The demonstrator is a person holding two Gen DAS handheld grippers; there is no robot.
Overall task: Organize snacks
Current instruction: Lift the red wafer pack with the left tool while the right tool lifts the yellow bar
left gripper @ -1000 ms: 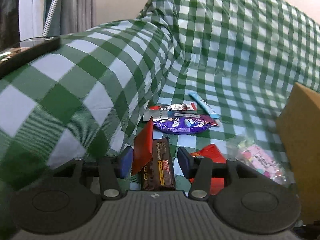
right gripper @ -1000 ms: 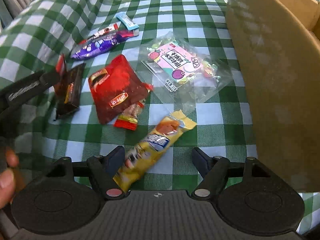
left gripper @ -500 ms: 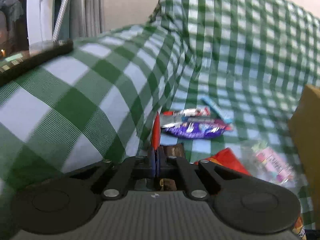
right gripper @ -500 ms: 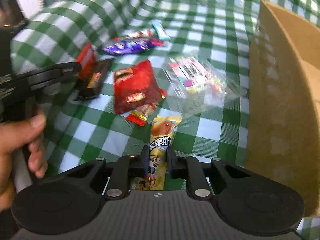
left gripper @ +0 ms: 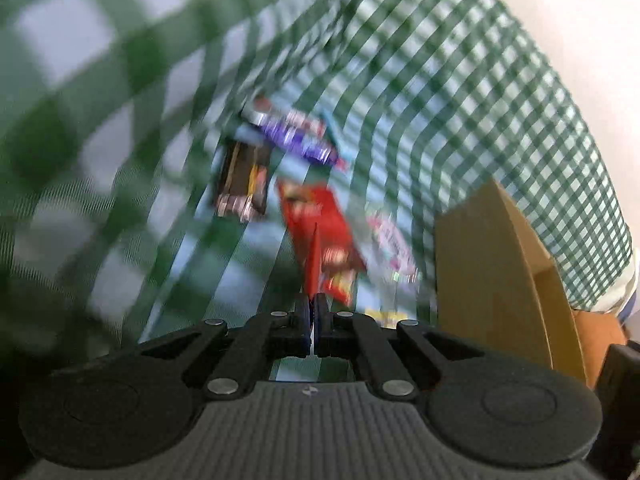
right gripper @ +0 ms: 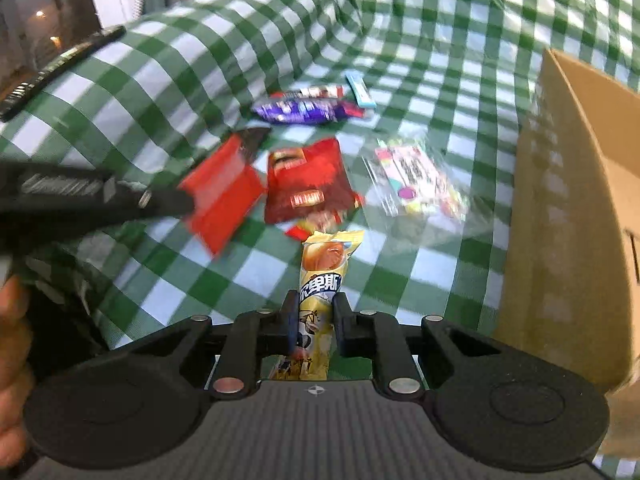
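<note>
Two claws, both loaded: your left claw (left gripper: 311, 312) pinches a flat red packet (right gripper: 222, 196); your right claw (right gripper: 315, 312) pinches a yellow snack bar (right gripper: 322, 280).

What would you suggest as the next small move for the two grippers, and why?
Probably carry both held snacks toward the cardboard box on the right. The left gripper is shut on a thin red packet, lifted off the checked cloth, and the right gripper is shut on the yellow snack bar. Neither is over the box yet.
</note>
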